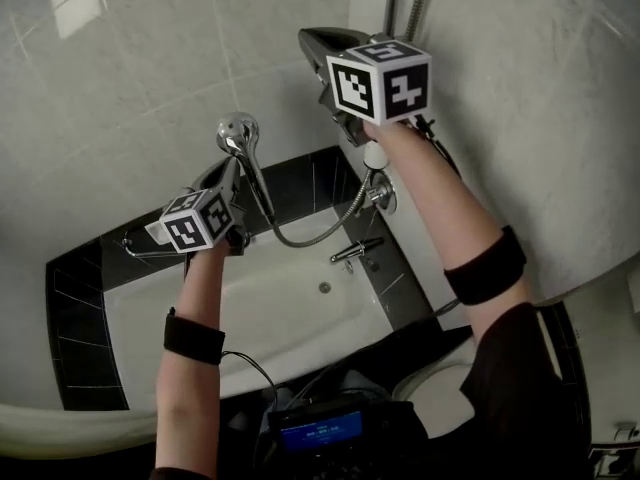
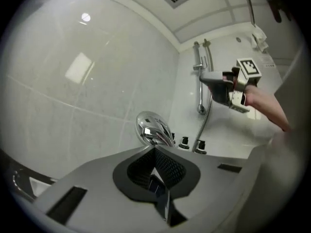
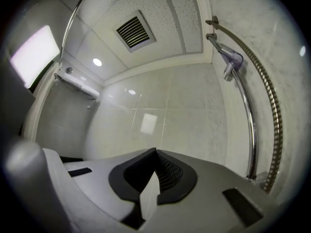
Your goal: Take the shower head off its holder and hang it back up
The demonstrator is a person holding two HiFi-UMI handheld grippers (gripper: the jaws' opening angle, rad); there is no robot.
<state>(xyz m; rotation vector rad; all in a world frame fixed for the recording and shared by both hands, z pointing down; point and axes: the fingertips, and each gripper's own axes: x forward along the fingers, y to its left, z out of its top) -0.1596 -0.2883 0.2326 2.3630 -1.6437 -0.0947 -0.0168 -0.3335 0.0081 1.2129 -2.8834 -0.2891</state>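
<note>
My left hand-held gripper (image 2: 157,178) is clamped shut on the chrome shower head (image 2: 151,129), which is off its empty holder (image 3: 232,58), while my right hand-held gripper (image 3: 149,191) is closed on nothing; rehanging remains.

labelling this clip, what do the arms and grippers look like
The left gripper and right gripper are grey with black ribbed pads and a white cube of black square markers. Black band on each forearm; cable by the left one.
</note>
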